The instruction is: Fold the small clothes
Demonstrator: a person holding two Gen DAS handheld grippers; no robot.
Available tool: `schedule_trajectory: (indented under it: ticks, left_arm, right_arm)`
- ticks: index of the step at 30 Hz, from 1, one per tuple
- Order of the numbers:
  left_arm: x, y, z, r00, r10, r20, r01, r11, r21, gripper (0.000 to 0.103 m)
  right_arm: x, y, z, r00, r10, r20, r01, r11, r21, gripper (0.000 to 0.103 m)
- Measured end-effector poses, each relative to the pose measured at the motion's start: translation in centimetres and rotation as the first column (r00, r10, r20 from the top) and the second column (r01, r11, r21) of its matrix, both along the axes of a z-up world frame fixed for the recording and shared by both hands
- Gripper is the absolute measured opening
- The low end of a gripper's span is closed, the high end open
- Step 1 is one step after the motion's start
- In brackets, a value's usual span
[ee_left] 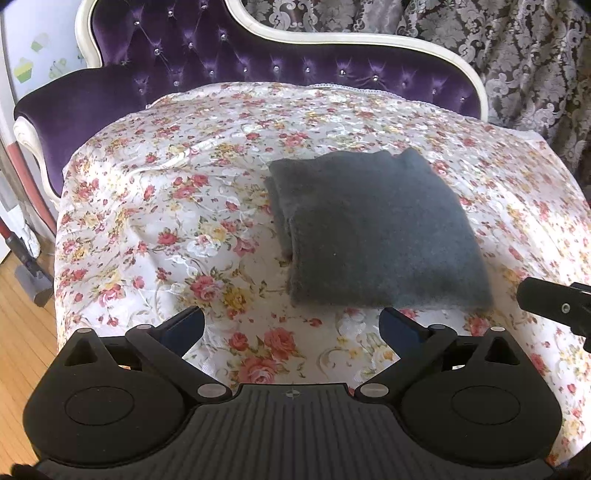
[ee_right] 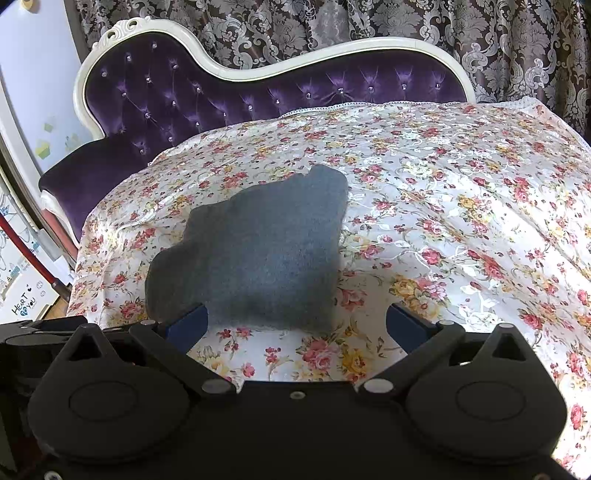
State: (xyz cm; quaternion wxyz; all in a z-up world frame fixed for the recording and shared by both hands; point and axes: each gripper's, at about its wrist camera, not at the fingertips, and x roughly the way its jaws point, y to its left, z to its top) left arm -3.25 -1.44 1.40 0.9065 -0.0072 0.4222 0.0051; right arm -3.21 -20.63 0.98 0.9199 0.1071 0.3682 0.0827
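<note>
Covering most of the sofa (ee_left: 155, 74) seat, the floral sheet (ee_left: 177, 206) gives a smooth, pale bed to fold on, and it runs up to the purple tufted back and over the near edge.

On it lies the grey cloth (ee_left: 373, 232), already in a squarish stack of layers, toward the near edge of the sheet and a little right of its middle in the left view. It looks like a finished or nearly finished fold, left flat so it keeps its shape.

Both tools hang back at the near edge, neither touching the cloth. The left gripper (ee_left: 291, 325) has its fingers wide apart and empty, with the cloth just ahead and to the right of them. The right gripper (ee_right: 295, 321) is likewise spread and empty, with the cloth just ahead and to the left.

The left view shows the stacked layer edges on the cloth's left side and a black piece at the right edge, probably the other tool, though too little shows to be sure. The right view hides those layers but shows a ragged, stepped far outline, so the fold is less square than it seems, and more of the sheet's far right corner by the curtain (ee_right: 480, 33).
</note>
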Motion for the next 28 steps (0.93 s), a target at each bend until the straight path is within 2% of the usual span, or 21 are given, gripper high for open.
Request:
schedule_trajectory:
  ticks: [28]
  left_arm:
    - [0.29,-0.29,-0.03,1.000,-0.016,-0.014,0.016,1.000,-0.006,0.102]
  right_arm:
    - [0.72,0.12,-0.14,1.000,0.007,-0.019,-0.007,1.000,0.005,0.102]
